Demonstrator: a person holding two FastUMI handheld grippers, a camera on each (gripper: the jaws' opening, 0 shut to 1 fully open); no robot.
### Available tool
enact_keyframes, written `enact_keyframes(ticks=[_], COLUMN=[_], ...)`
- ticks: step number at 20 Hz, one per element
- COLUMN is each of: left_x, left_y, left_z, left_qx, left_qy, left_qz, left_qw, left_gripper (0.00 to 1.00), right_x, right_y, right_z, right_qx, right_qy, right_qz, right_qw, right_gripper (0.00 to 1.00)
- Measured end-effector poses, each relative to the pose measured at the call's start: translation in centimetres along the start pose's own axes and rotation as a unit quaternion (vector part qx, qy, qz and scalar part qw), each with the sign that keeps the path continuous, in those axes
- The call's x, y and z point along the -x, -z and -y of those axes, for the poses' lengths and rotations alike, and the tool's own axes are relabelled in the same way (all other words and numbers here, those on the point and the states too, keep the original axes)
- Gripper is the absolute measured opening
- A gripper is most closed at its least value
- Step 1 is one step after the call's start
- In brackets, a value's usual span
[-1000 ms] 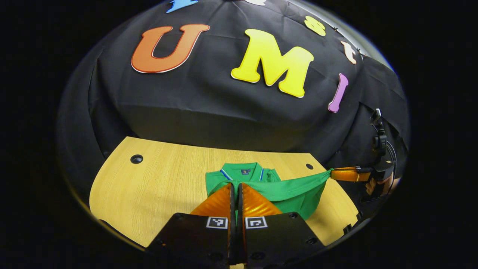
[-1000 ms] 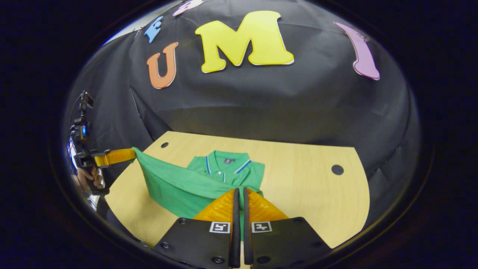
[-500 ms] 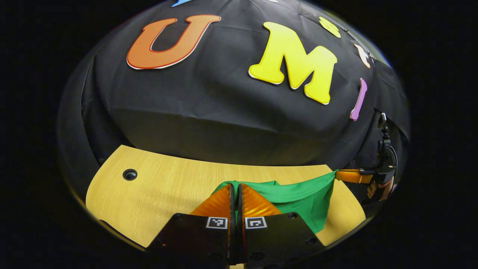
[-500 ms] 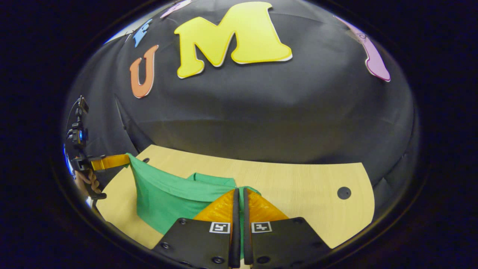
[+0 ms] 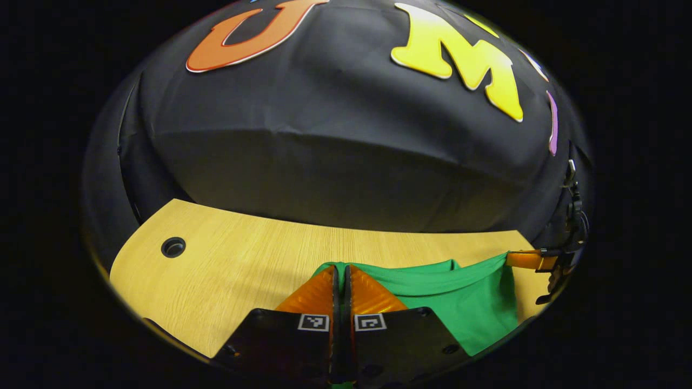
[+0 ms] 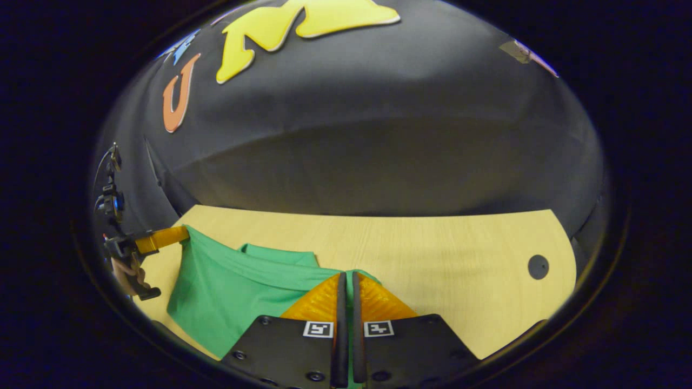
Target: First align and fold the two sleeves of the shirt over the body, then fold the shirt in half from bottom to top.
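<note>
Left gripper view: low over the pale wooden tabletop, facing the booth's black cloth wall. Right gripper view: likewise, from the opposite side. Both share the tabletop and green fabric shirt.

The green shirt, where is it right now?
The green shirt lies on the wooden table, its hem stretched between the left gripper and the right gripper, both pinching the cloth.

Black gripper bodies — square markers, screws.
</note>
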State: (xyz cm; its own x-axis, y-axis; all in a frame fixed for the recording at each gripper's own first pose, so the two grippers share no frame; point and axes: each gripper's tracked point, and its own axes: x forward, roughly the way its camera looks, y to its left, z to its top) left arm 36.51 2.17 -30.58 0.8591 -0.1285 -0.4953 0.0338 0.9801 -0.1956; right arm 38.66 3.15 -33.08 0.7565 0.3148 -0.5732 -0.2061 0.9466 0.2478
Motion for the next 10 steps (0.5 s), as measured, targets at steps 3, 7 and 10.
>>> enact_keyframes(ticks=[3, 7, 10], left_x=[-1.2, -1.4, 0.1], left_y=[1.1, 2.5, 1.7], left_z=[-0.1, 0.7, 0.7], left_qx=[-0.005, -0.009, -0.031], left_qy=[-0.013, -0.007, -0.023], left_qz=[-0.007, -0.035, -0.043], left_qw=[1.0, 0.999, 0.998], left_gripper=[0.05, 0.47, 0.87], right_x=[-1.7, -1.6, -0.2], right_y=[0.6, 1.0, 0.2], right_z=[0.2, 0.4, 0.3], right_qx=[0.007, 0.011, -0.001], right_qy=[0.016, 0.03, 0.042], right_qz=[-0.003, -0.012, -0.009], right_qw=[1.0, 0.999, 0.999], right_gripper=[0.06, 0.08, 0.27])
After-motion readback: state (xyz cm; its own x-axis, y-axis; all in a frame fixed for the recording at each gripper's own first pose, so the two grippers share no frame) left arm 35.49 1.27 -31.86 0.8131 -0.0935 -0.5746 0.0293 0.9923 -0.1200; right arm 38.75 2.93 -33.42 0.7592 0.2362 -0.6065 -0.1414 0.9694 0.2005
